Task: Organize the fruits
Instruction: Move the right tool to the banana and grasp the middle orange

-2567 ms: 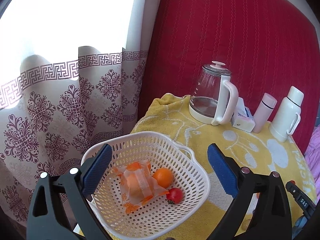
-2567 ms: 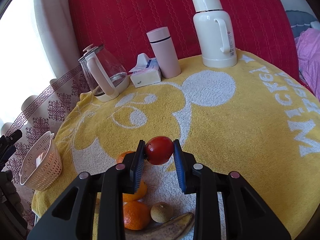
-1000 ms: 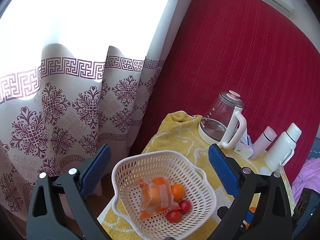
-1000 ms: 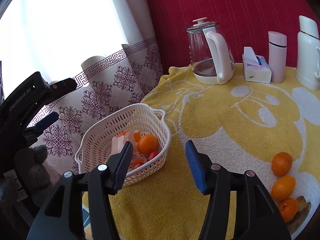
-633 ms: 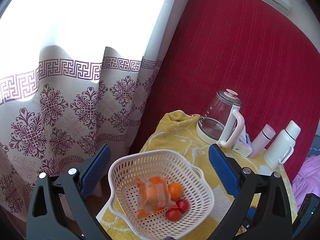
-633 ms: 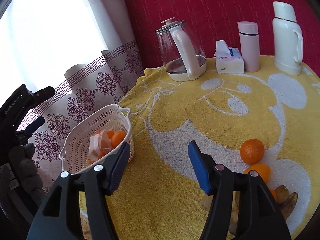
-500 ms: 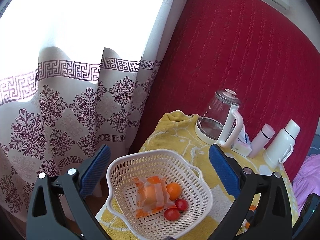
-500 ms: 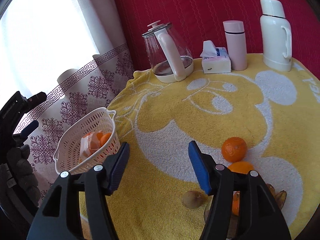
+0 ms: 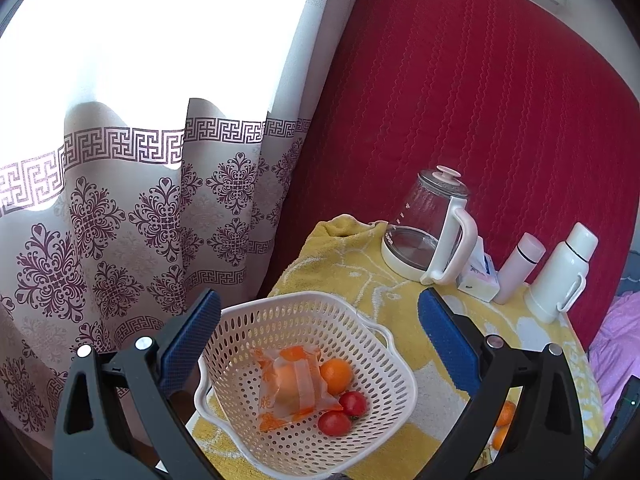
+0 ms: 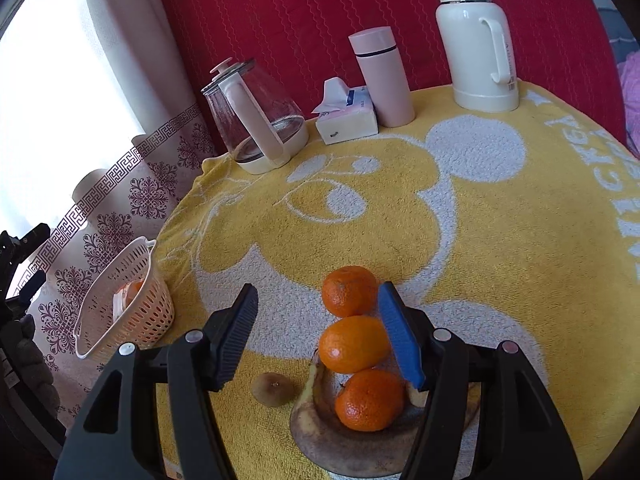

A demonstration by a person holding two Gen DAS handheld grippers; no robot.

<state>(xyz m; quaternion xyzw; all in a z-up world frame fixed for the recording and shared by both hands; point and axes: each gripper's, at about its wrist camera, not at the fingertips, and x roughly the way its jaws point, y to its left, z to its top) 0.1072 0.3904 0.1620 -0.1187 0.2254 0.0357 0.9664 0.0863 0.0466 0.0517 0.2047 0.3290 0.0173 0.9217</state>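
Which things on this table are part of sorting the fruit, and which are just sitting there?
Job: basket, oranges, banana, small brown fruit, tomatoes, right gripper.

Lying about: kettle, tissue box, pink flask, white thermos.

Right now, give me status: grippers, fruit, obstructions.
Left gripper open, empty, above basket. Right gripper open, empty, over three oranges by banana. Nothing blocking.

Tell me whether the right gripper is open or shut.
Open. The right gripper has its blue pads spread wide with nothing between them, hovering above the oranges on the yellow towel.
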